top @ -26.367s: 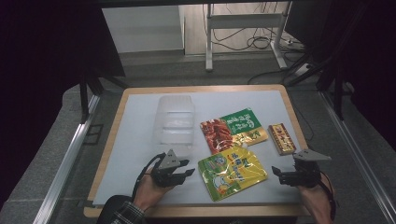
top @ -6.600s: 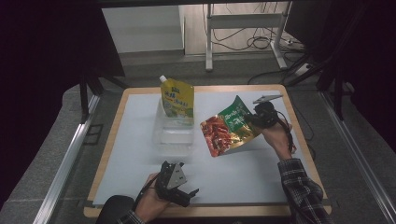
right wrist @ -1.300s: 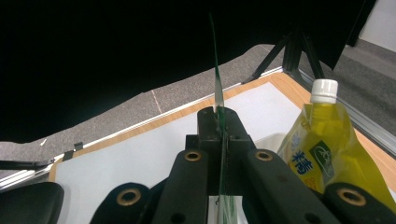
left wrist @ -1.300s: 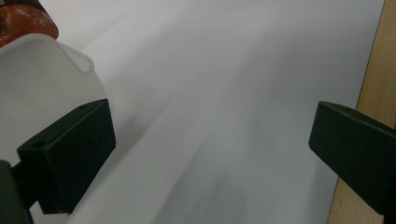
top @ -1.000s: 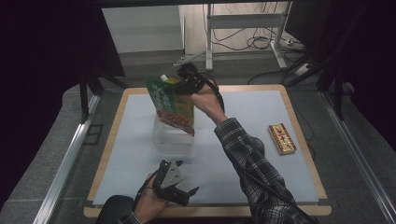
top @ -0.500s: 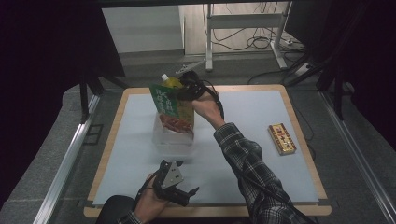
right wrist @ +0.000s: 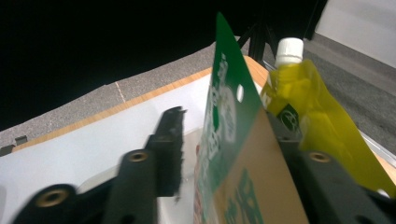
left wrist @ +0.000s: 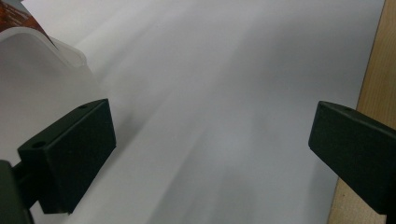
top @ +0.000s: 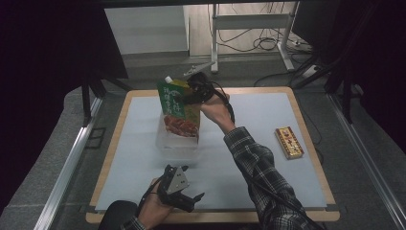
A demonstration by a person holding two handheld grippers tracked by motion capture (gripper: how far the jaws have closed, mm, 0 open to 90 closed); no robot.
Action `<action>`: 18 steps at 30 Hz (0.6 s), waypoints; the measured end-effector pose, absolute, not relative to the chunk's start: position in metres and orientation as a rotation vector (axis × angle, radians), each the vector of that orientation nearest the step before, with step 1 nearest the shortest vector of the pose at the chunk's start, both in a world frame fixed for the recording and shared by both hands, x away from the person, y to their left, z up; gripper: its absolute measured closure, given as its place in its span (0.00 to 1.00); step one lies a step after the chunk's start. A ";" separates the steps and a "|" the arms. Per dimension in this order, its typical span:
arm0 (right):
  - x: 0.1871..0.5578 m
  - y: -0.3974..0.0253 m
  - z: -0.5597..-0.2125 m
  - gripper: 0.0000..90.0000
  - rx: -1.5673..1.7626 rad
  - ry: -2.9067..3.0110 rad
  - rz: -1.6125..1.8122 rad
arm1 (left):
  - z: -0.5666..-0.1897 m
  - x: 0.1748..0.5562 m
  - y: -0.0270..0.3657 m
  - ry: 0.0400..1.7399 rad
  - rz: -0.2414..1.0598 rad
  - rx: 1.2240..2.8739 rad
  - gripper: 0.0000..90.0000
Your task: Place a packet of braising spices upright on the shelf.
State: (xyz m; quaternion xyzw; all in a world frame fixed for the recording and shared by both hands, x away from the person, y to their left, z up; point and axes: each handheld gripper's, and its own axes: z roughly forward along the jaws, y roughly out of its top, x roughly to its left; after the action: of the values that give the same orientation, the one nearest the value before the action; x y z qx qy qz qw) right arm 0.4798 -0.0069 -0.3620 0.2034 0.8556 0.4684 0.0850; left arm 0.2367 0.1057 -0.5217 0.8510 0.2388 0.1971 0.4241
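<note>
Our right gripper (top: pixel 194 91) pinches a flat, glossy green-and-red snack pouch (top: pixel 178 111) upright over the clear plastic box (top: pixel 178 142) at the table's (top: pixel 249 158) far side, beside a yellow spouted pouch (right wrist: pixel 308 107). Our left gripper (top: pixel 184 194) rests spread on the smooth white mat.

The green pouch (top: pixel 178 108) carries pale printed characters on its face, too small and blurred to read; the snack bar (top: pixel 289 142) print is likewise illegible
</note>
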 end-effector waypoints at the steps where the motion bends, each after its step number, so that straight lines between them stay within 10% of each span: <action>1: 0.480 -0.009 -0.362 0.57 0.616 2.552 1.394 | -0.522 0.237 0.106 0.595 0.494 2.132 0.00; 18: 0.474 -0.027 -0.376 0.28 0.658 2.582 1.294 | -0.523 0.237 0.104 0.594 0.487 2.138 0.01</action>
State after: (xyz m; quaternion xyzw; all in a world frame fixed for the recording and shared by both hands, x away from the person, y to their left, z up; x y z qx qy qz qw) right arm 0.4740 -0.0272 -0.3760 0.2213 0.8681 0.4351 0.0897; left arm 0.2370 0.1041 -0.5232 0.8535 0.2372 0.1944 0.4212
